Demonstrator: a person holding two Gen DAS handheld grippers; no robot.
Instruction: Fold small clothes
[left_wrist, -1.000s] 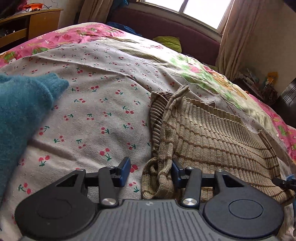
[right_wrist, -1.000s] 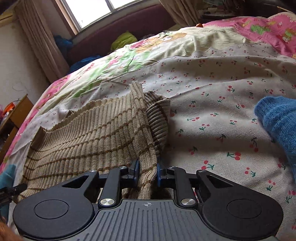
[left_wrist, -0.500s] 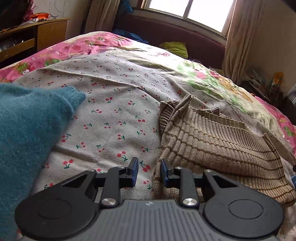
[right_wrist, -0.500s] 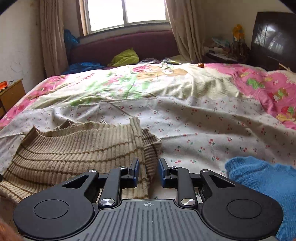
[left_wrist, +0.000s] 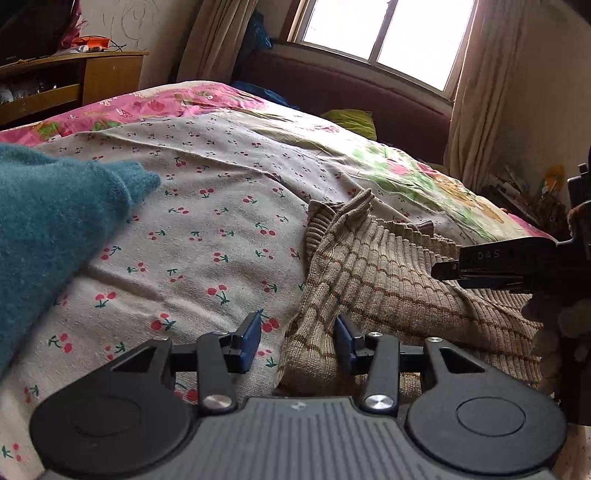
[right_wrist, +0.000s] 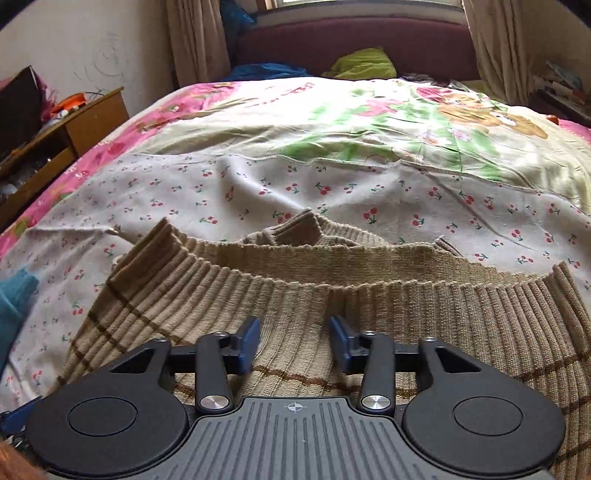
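Observation:
A beige ribbed sweater (left_wrist: 388, 280) with brown stripes lies on the cherry-print bedcover (left_wrist: 221, 206). Its bunched left edge stands between the jaws of my left gripper (left_wrist: 296, 339). Those jaws are opening: the right pad (left_wrist: 343, 338) is beside the cloth, the left pad is clear of it. My right gripper (right_wrist: 294, 341) hovers over the sweater (right_wrist: 406, 317), just short of its ribbed band. Its jaws stand apart and are closing, with flat fabric below the gap and nothing pinched. From the left wrist view, the right gripper (left_wrist: 443, 271) reaches in from the right above the sweater.
A teal knit garment (left_wrist: 55, 221) lies left of the sweater, seen also as the teal garment (right_wrist: 14, 299). A wooden desk (left_wrist: 92, 74) stands left of the bed. A maroon headboard (right_wrist: 351, 44) and a green cushion (right_wrist: 365, 62) lie ahead. A fuzzy sleeve (left_wrist: 554, 325) shows at right.
The right gripper let go of the sweater's folded side edge, swung over its middle near the ribbed band, and its jaws look wider. The left jaws narrowed, then widened around the bunched edge.

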